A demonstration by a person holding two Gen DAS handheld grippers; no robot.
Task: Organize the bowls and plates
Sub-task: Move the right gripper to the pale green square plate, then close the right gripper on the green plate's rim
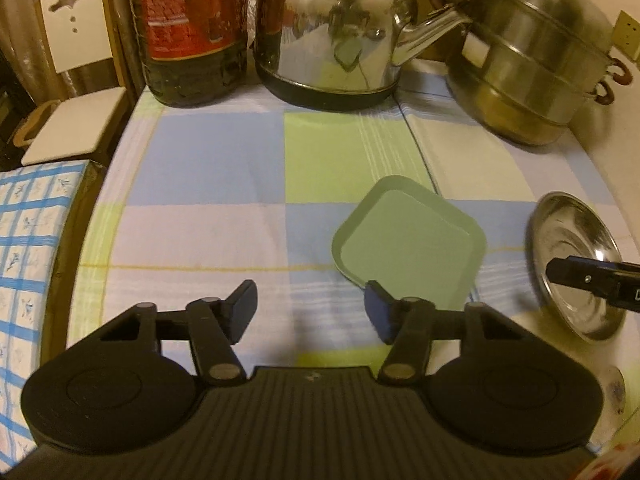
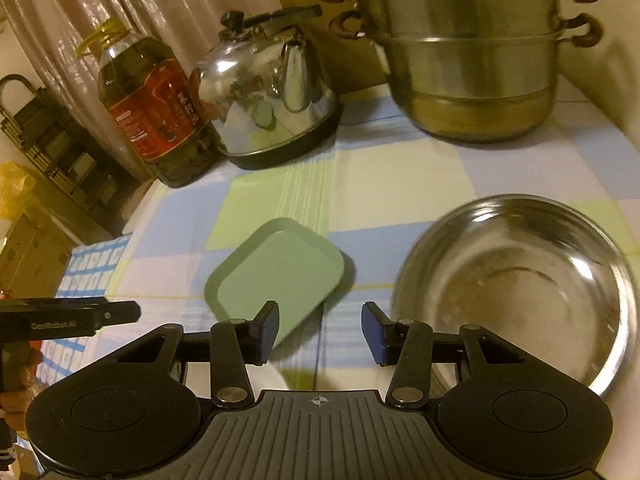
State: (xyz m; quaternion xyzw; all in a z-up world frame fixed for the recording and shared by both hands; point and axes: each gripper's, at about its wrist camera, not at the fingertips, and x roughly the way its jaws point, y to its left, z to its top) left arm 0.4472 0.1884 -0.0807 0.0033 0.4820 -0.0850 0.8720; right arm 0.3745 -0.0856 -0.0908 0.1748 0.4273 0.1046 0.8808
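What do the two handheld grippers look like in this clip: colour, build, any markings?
Both the left gripper and the right gripper are matte black, with ribbed central bodies, round side discs, silver pivot pins and blue-faced finger pads. The left gripper's side carries small white lettering, too blurred to read.

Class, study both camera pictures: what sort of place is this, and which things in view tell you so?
Most likely a home kitchen or dining table. A steel kettle, a stacked steamer pot and a large bottle of cooking oil stand at the back of a checked tablecloth.
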